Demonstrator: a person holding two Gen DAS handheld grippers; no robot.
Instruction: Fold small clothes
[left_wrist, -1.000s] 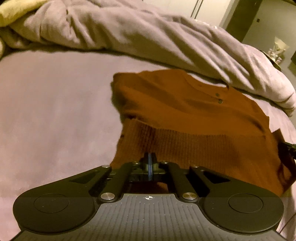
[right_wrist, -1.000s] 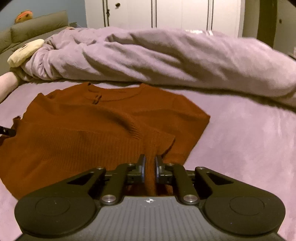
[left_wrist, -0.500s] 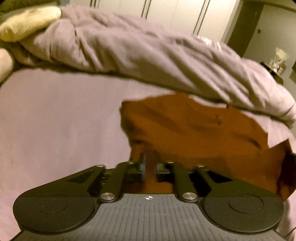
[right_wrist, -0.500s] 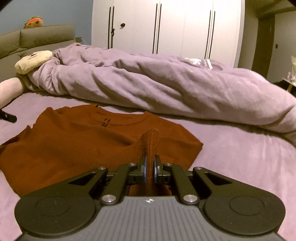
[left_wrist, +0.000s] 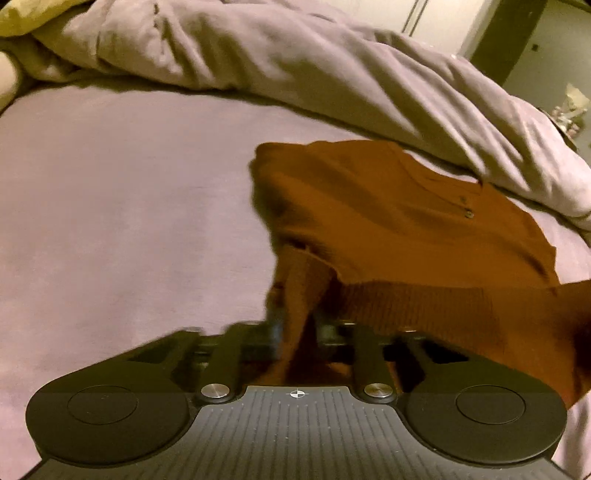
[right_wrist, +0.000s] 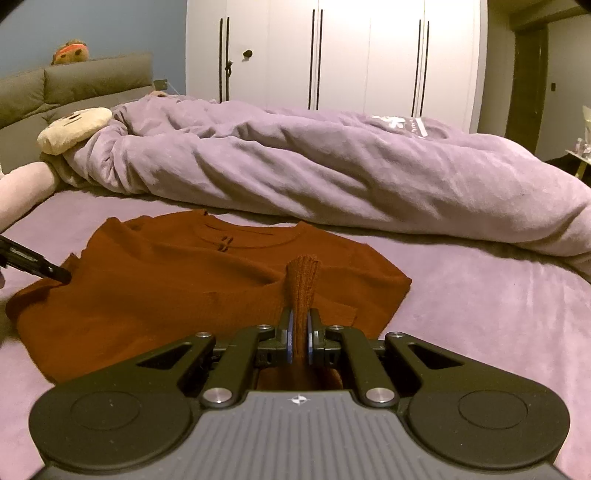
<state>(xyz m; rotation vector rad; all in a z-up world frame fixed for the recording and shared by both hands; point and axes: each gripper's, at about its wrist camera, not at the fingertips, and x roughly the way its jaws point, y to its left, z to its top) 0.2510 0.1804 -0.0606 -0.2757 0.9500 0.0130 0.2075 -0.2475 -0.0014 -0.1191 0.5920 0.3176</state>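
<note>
A rust-brown knit sweater (left_wrist: 388, 221) with small buttons at the neck lies flat on the purple bedsheet (left_wrist: 110, 221). My left gripper (left_wrist: 298, 326) is at its near left corner. Its jaws are closing, and a bunch of the ribbed hem fills the gap between them. In the right wrist view the sweater (right_wrist: 177, 288) spreads to the left. My right gripper (right_wrist: 299, 334) is shut on the ribbed hem at the near right corner, and the cloth stands up in a peak. The left gripper's black tip (right_wrist: 55, 275) shows at the sweater's far left corner.
A bunched purple duvet (right_wrist: 332, 173) runs across the bed behind the sweater. A cream plush toy (right_wrist: 74, 125) lies by the grey-green headboard (right_wrist: 74, 85). White wardrobe doors (right_wrist: 332, 55) stand beyond. Bare sheet (right_wrist: 480, 302) lies right of the sweater.
The left jaws opened around the ribbed hem and have narrowed onto it again. The right gripper has risen, pulling its hem corner up into a peak.
</note>
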